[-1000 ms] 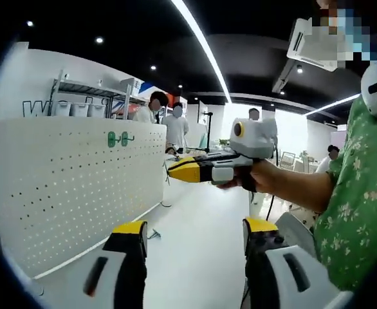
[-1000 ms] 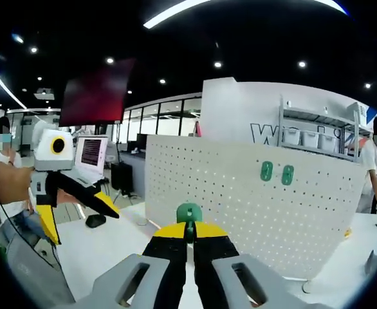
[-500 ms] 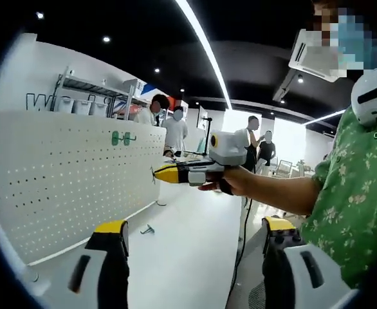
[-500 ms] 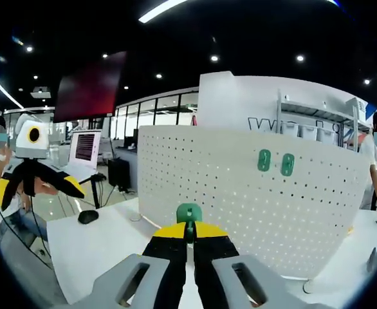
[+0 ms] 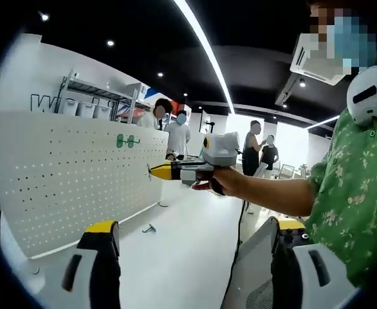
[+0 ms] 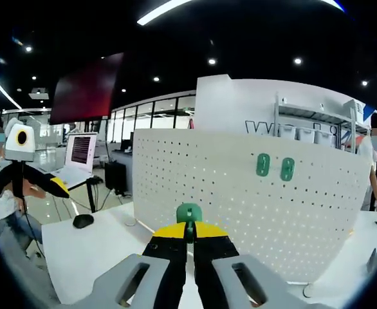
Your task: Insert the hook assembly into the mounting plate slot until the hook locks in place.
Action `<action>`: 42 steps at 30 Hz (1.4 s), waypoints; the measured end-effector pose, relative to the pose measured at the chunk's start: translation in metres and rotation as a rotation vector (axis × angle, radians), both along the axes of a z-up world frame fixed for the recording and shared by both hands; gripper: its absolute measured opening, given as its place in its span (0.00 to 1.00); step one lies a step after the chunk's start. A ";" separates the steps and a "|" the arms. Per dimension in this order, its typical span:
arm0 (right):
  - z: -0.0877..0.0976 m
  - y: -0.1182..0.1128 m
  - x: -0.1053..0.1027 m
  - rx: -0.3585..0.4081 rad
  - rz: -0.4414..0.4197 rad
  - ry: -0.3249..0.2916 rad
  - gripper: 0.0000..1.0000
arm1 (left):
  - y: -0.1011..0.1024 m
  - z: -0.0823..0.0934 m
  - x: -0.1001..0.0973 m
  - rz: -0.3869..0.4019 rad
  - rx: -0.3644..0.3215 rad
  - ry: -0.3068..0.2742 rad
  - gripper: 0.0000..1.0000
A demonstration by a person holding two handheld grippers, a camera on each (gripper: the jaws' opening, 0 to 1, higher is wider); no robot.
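Observation:
The white pegboard mounting plate (image 6: 253,206) stands upright on the table, with two green hooks (image 6: 275,167) hung near its top. My right gripper (image 6: 189,230) is shut on a green hook piece (image 6: 189,212), held a short way in front of the board. In the left gripper view, the same board (image 5: 73,174) is on the left with the two green hooks (image 5: 128,140). There a hand holds the right gripper (image 5: 151,171), pointing at the board. My left gripper (image 5: 195,225) is open wide, holds nothing, and hangs back from the board.
A small metal hook (image 5: 150,228) lies on the white table (image 5: 175,257) near the board's foot. A laptop (image 6: 79,151) and a mouse (image 6: 82,221) sit at the table's far left. The left gripper (image 6: 21,187) hangs at the left edge. Several people stand behind.
The left jaws have spread wider and the left gripper has drawn back from the right one. The right gripper with the green piece has moved slightly closer to the board.

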State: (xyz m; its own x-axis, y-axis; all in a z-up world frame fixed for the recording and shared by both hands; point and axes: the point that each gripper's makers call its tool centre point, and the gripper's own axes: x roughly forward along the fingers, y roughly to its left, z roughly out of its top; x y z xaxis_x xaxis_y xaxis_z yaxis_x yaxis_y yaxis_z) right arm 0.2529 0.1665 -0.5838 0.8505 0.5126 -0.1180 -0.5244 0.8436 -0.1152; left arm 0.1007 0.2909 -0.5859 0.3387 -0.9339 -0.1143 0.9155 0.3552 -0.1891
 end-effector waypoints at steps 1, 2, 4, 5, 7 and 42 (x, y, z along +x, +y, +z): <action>0.001 0.001 0.001 0.002 0.000 -0.002 0.01 | 0.001 -0.001 0.000 0.001 0.000 0.000 1.00; 0.002 0.002 0.002 0.005 -0.001 -0.002 0.01 | 0.003 -0.001 0.000 0.002 -0.002 0.000 1.00; 0.004 0.005 0.005 0.007 -0.007 -0.009 0.01 | 0.006 0.000 0.000 0.004 -0.008 0.006 1.00; 0.005 0.006 0.007 0.009 -0.016 -0.014 0.01 | 0.008 0.000 0.001 0.007 -0.009 0.007 1.00; 0.007 0.008 0.012 0.019 -0.021 -0.018 0.01 | 0.011 0.000 0.002 0.004 -0.002 0.005 1.00; 0.070 0.006 0.096 0.079 -0.249 -0.181 0.01 | 0.029 0.000 0.014 0.005 -0.034 0.014 1.00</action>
State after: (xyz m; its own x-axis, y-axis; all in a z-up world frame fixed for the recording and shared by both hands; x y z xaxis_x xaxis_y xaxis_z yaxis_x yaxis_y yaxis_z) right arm 0.3491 0.1729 -0.5143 0.9546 0.2874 0.0787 -0.2775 0.9536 -0.1165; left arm 0.1147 0.3196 -0.5862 0.3419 -0.9357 -0.0873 0.9109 0.3528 -0.2140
